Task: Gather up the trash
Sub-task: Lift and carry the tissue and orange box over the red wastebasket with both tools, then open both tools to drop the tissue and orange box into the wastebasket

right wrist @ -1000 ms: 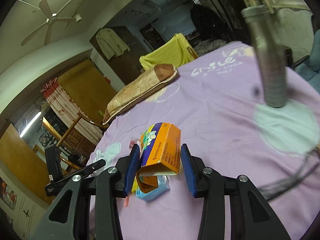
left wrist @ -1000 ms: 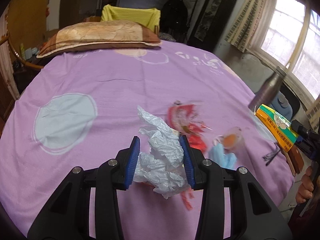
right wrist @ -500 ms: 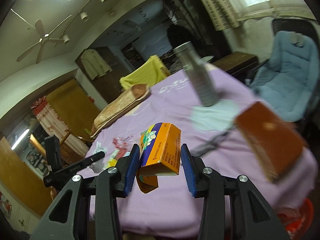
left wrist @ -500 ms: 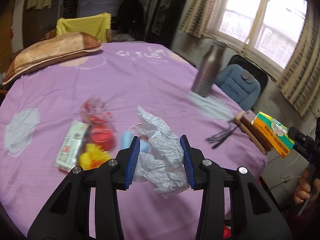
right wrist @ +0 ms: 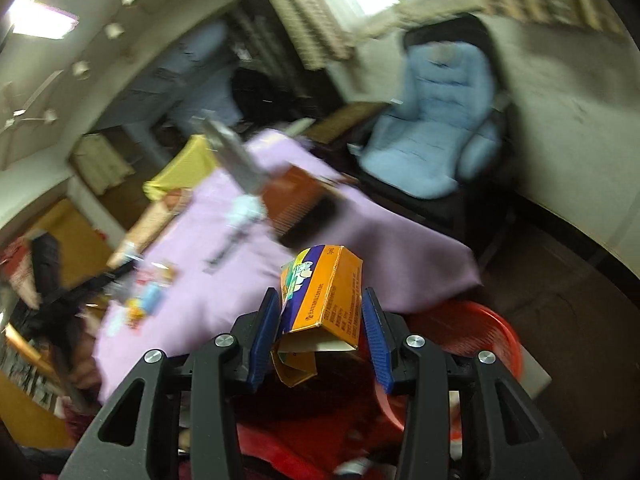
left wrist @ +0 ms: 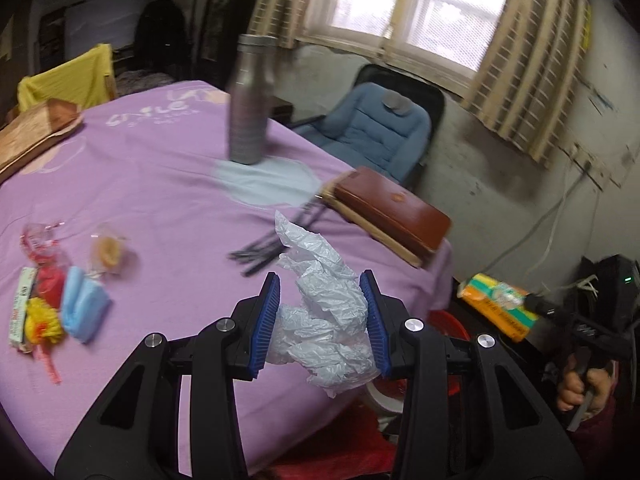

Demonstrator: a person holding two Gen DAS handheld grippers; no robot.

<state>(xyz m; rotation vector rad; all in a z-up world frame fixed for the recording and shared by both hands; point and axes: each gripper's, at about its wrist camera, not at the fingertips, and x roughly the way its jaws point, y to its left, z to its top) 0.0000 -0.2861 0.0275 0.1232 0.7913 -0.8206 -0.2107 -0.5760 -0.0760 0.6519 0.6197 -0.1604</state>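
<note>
My left gripper [left wrist: 322, 322] is shut on a crumpled white plastic bag [left wrist: 326, 312] and holds it over the near right edge of the purple-covered table [left wrist: 160, 184]. In the right wrist view my right gripper [right wrist: 318, 316] is shut on an orange and purple carton [right wrist: 326, 296], above a red basket [right wrist: 472, 336] on the floor beside the table [right wrist: 384, 248]. That carton [left wrist: 498, 306] and the hand holding the right gripper show at the right of the left wrist view. More wrappers [left wrist: 44, 292], a blue mask [left wrist: 82, 304] and a small cup [left wrist: 106, 252] lie at the table's left.
A metal bottle [left wrist: 252, 100], a brown book [left wrist: 390, 212] and black hair clips [left wrist: 264, 248] sit on the table. A blue padded chair [left wrist: 376, 128] stands under the window. A pillow [left wrist: 32, 136] lies at the far left. The red basket's rim [left wrist: 448, 318] peeks out below the table edge.
Both grippers have swung right, off the middle of the table toward its edge, each keeping its load. The red basket has come into the right wrist view and the chair looms closer.
</note>
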